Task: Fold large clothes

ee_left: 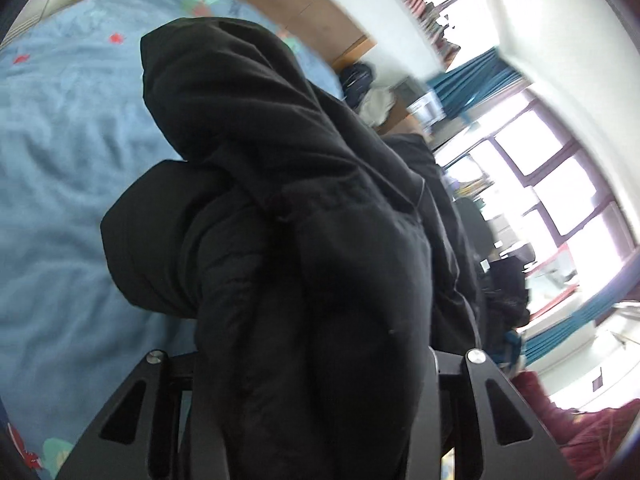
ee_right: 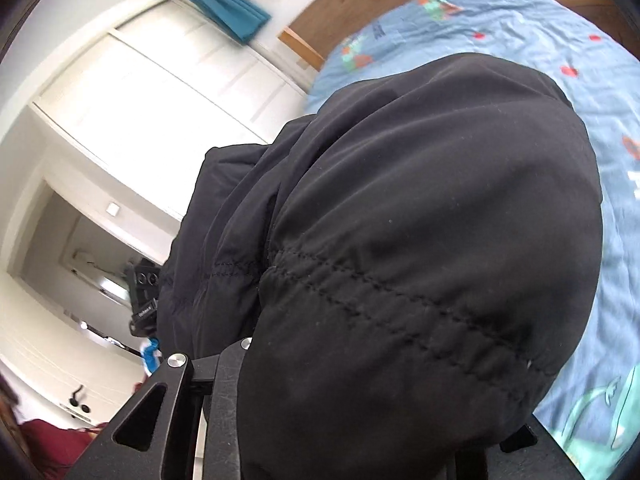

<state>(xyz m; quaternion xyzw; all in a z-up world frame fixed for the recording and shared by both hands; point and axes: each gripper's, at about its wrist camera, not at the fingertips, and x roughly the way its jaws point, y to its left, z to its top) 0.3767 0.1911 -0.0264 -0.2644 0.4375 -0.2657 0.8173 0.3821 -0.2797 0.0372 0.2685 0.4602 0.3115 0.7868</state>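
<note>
A large black padded jacket [ee_left: 288, 208] hangs bunched in the air above the bed. My left gripper [ee_left: 312, 392] is shut on a thick fold of it, and the cloth covers the fingertips. In the right wrist view the same jacket [ee_right: 420, 240] fills most of the frame, with a gathered stitched seam across it. My right gripper [ee_right: 360, 408] is shut on the jacket too; only its left finger [ee_right: 224, 392] shows beside the cloth. The other gripper [ee_right: 142, 304] shows at the jacket's far edge.
A blue printed bedsheet [ee_left: 60, 168] covers the bed below, which also shows in the right wrist view [ee_right: 600, 92]. A wooden headboard [ee_right: 352, 0] lies beyond. A window [ee_left: 560, 184] with teal curtains and white wardrobe doors [ee_right: 140, 100] stand around the room.
</note>
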